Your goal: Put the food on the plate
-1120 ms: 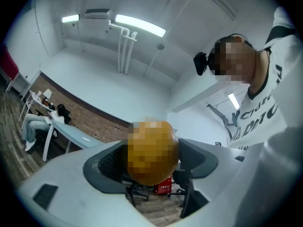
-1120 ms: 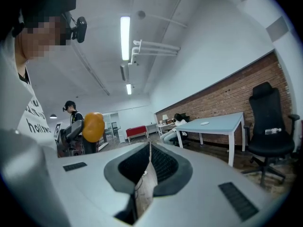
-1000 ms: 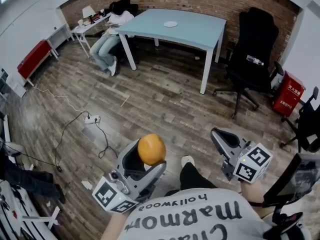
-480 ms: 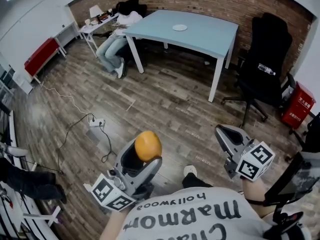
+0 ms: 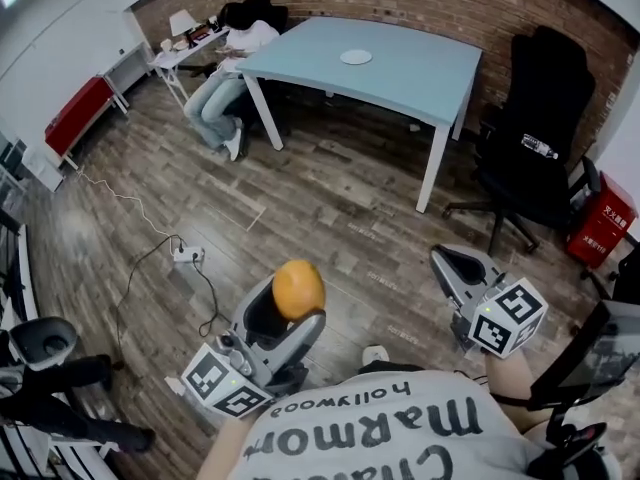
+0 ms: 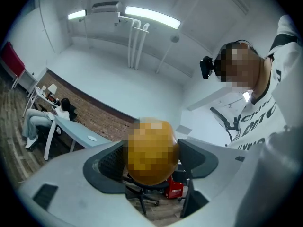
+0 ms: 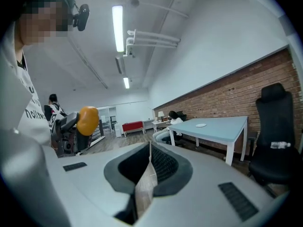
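A round orange fruit (image 5: 299,289) sits between the jaws of my left gripper (image 5: 288,306), which is shut on it and held over the wooden floor. In the left gripper view the fruit (image 6: 150,151) fills the gap between both pads. A small white plate (image 5: 355,57) lies on the light blue table (image 5: 420,78) far ahead by the brick wall. It also shows as the plate (image 7: 200,125) in the right gripper view. My right gripper (image 5: 452,268) hangs at the right, shut on nothing, its jaws pressed together. From there the fruit (image 7: 87,120) appears at the left.
A person (image 5: 228,73) sits at a white desk left of the table. A black office chair (image 5: 535,133) and a red box (image 5: 603,218) stand at the right. A power strip with cable (image 5: 183,255) lies on the floor at the left, and a red bench (image 5: 72,116) stands further left.
The view has shifted a little toward the table and my shoe has slipped lower in the picture. Both grippers keep their pose, the left still holding the fruit.
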A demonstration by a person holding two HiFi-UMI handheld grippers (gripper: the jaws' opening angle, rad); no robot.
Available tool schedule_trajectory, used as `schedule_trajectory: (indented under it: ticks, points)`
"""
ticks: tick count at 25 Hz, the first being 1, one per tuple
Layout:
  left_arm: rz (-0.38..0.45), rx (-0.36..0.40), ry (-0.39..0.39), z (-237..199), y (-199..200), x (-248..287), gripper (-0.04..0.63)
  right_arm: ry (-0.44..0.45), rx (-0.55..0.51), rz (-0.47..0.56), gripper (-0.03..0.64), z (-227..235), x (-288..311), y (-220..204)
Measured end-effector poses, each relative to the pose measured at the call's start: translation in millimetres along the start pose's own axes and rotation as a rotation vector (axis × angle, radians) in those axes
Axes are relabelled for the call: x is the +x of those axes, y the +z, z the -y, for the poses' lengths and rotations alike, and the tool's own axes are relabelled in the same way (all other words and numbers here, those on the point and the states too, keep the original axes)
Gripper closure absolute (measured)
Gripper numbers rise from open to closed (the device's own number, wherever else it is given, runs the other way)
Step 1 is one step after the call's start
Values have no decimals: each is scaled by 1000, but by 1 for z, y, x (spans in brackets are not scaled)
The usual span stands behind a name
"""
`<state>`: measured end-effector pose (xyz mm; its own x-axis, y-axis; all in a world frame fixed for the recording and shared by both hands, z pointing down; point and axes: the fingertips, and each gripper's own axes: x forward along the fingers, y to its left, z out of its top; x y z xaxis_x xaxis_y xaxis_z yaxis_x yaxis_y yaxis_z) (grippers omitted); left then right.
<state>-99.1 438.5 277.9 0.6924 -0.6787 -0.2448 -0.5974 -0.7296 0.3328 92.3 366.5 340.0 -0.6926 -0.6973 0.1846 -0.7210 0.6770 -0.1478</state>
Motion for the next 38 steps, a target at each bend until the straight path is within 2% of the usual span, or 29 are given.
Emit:
schedule_trajectory:
  ticks: [13, 18, 27, 35, 38]
  points:
    - [-11, -11, -22, -53, -17, 74, 275, -17, 14, -9, 601, 79, 35, 7]
    - [6, -15, -21, -71, -21, 93, 275, -20, 23, -8, 601, 96, 45, 2]
    - [-34, -10, -33, -96, -25, 120, 275, 0, 71, -32, 601, 112, 80, -7]
    - [-42, -76, -64, -161, -30, 166, 275, -50, 89, -39, 601, 155, 121, 2]
    - [-43, -74, -86, -184, -22, 189, 275, -72, 95, -45, 601, 174, 142, 12]
